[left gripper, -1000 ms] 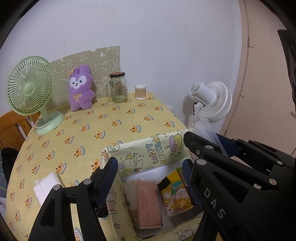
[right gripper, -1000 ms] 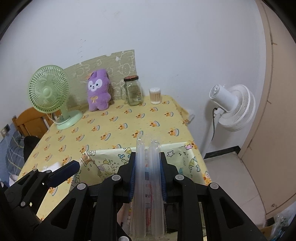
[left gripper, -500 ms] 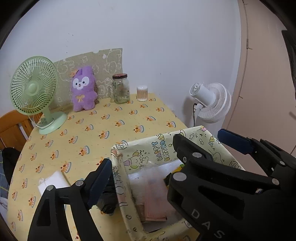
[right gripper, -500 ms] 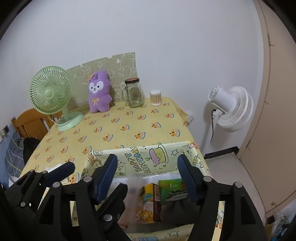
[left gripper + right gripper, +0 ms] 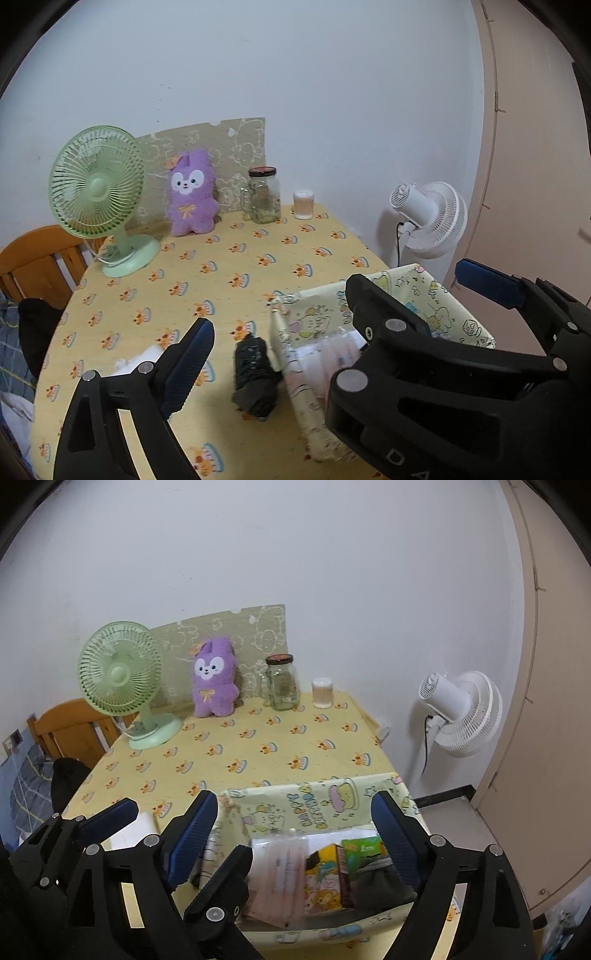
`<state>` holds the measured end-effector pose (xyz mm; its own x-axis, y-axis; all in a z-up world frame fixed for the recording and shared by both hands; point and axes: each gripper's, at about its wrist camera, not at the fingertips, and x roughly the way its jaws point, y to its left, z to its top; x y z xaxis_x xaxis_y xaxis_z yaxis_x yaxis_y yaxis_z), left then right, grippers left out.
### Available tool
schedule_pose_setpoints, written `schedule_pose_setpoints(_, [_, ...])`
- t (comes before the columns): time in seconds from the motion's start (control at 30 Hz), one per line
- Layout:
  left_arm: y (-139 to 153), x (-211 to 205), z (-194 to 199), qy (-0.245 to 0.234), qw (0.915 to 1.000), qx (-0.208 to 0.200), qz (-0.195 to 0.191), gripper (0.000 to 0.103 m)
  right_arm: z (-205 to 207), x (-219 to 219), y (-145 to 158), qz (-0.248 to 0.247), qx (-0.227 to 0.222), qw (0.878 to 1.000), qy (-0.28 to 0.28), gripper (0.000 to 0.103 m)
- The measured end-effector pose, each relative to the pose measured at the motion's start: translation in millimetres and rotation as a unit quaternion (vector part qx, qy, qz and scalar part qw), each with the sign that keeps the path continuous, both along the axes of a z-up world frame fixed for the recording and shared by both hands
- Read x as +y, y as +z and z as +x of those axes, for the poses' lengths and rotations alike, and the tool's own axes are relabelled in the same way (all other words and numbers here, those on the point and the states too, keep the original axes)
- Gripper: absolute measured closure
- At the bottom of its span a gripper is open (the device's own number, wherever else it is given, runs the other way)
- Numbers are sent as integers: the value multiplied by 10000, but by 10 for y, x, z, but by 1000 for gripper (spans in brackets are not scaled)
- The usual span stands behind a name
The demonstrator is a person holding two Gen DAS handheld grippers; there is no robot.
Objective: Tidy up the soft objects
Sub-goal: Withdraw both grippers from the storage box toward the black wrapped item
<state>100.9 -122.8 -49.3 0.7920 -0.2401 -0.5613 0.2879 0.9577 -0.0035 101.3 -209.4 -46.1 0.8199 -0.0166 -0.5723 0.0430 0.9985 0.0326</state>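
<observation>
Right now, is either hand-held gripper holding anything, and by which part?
Nothing is held. The left hand-held gripper and the right hand-held gripper have both just been opening, with no pad touching anything; the right one's jaws frame the fabric bin.

wall (image 5: pixel 295 554): plain white, behind the surface's far edge | surface (image 5: pixel 258 746): yellow cloth with small cake print | wooden chair (image 5: pixel 70 723): at the surface's left edge | white fan (image 5: pixel 461 712): past the right edge, by the wall | beige door (image 5: pixel 546 701): far right | light: even, indoor
</observation>
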Motion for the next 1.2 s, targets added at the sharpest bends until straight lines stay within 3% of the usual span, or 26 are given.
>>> schedule_pose_setpoints(0.77, [233, 725, -251, 266, 9992, -275, -72, 5, -183, 750, 267, -86, -126, 9996, 233, 8])
schedule_pose_setpoints(1.2, [206, 993, -262, 462, 9986, -260, -34, 5, -186, 1044, 262, -58, -125, 9993, 360, 6])
